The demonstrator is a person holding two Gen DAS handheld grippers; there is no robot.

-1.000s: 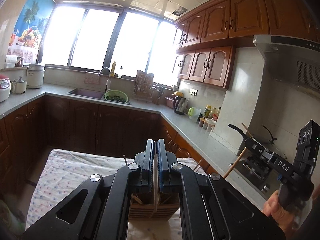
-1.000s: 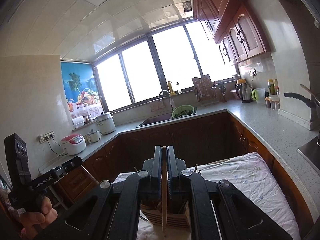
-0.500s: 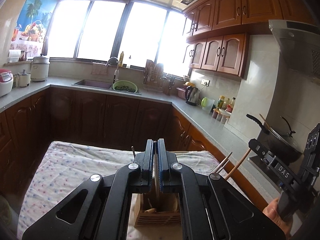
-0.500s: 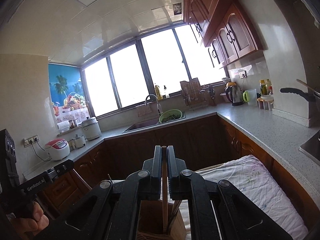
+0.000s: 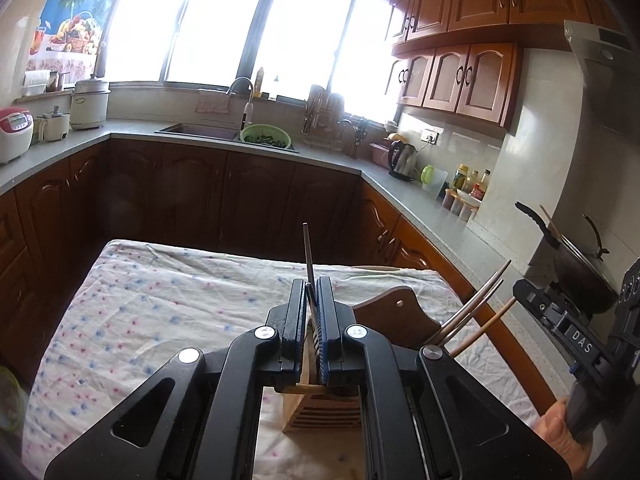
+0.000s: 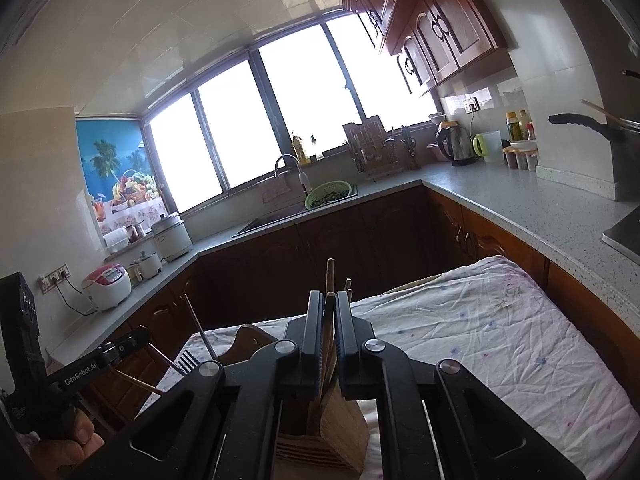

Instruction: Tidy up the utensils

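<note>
Wooden utensil holder is sitting on the cloth-covered surface, w/ both claws working right over it. Left claw is clamping a thin dark chopstick, pads pinched together on it, stick tilting slightly and poking up past the tips, its lower end running down toward the holder. Btwn the claws, more chopsticks are leaning out of the holder's right side in the left wrist view. Right claw is gripping a brown wooden chopstick, jaws squeezed on it, stick approx upright above the holder's compartment; can't tell if the tip is touching bottom.
</note>
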